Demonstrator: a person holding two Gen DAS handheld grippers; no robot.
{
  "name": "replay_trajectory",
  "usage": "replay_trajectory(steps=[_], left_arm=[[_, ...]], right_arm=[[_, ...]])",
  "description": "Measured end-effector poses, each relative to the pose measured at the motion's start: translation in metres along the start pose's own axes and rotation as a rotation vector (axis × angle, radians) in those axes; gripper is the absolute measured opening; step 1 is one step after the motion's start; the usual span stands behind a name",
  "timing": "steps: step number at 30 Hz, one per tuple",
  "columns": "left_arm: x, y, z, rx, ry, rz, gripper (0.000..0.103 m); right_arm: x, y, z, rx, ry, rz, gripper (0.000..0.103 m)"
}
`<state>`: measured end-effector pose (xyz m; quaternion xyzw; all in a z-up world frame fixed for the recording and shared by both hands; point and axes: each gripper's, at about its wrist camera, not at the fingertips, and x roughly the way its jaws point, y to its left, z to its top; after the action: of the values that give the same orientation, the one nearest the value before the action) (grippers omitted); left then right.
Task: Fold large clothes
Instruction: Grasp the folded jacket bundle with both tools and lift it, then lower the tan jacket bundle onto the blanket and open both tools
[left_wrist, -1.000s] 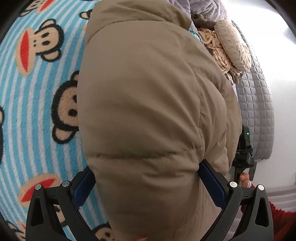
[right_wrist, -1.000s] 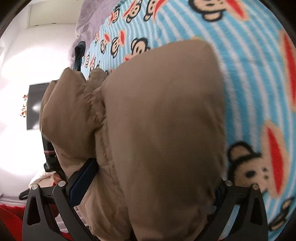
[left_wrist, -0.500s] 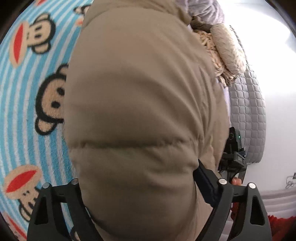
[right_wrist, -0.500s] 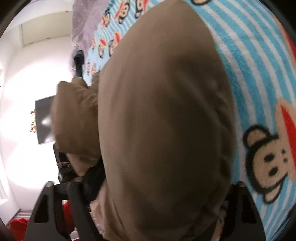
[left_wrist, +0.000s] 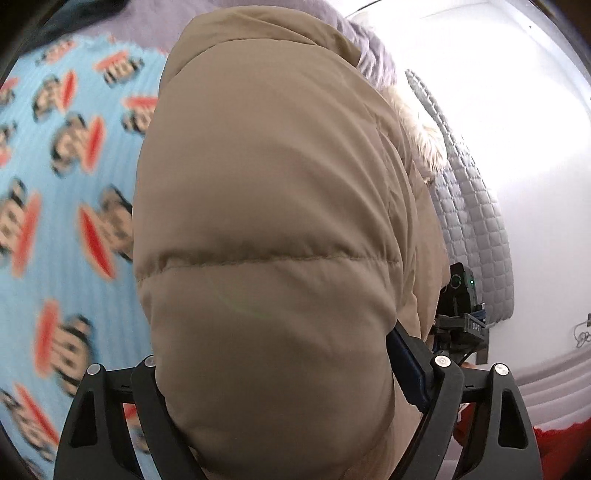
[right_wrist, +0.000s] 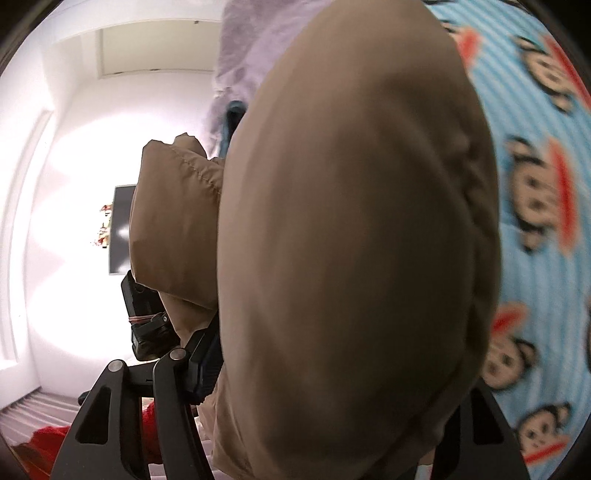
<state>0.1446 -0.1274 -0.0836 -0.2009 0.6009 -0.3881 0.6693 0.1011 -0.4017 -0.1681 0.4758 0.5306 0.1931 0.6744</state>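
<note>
Gripping a thick quilted bulge of the tan puffer jacket (left_wrist: 266, 229), the left gripper (left_wrist: 273, 398) is clamping its two dark fingers on either side of the padding, which is swelling up and filling most of its view. Beyond it, the blue striped monkey-print blanket (left_wrist: 62, 192) is lying underneath, blurred. Further right, the jacket's pale fur trim (left_wrist: 421, 136) is hanging beside a grey quilted cover (left_wrist: 476, 229).

Moving across, the right gripper (right_wrist: 332, 413) is likewise clenching a fat fold of the same jacket (right_wrist: 354, 236), with a stitched cuff-like end (right_wrist: 173, 221) sticking out to the left of it.

Judging by both holds, the garment is being carried clear of the bedding so a half can be laid over. Its long axis is apparently running away from the cameras toward the far end of the bed, fur-trimmed end farthest, though the bulk is hiding its full outline.
</note>
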Motion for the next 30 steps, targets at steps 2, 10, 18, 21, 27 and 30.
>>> replay_trajectory(steps=[2, 10, 18, 21, 27, 30], left_arm=[[-0.019, 0.013, 0.019, 0.009, -0.02, 0.023, 0.088], [-0.048, 0.107, 0.066, -0.044, -0.034, 0.134, 0.088], [-0.028, 0.199, 0.058, -0.164, -0.049, 0.105, 0.099], [-0.032, 0.205, 0.054, -0.162, -0.052, 0.131, 0.099], [-0.062, 0.166, 0.039, -0.067, -0.129, 0.349, 0.097], [-0.088, 0.144, 0.037, -0.012, -0.186, 0.395, 0.084]], right_arm=[[0.026, 0.016, 0.009, -0.016, 0.0, 0.021, 0.066], [0.132, 0.024, 0.043, -0.003, 0.03, 0.036, 0.066], [0.193, -0.019, 0.065, 0.07, 0.058, -0.02, 0.075], [0.203, -0.032, 0.064, 0.103, 0.074, -0.033, 0.081], [0.182, -0.01, 0.051, 0.059, 0.057, -0.137, 0.081], [0.146, 0.012, 0.035, -0.024, -0.005, -0.251, 0.081]])
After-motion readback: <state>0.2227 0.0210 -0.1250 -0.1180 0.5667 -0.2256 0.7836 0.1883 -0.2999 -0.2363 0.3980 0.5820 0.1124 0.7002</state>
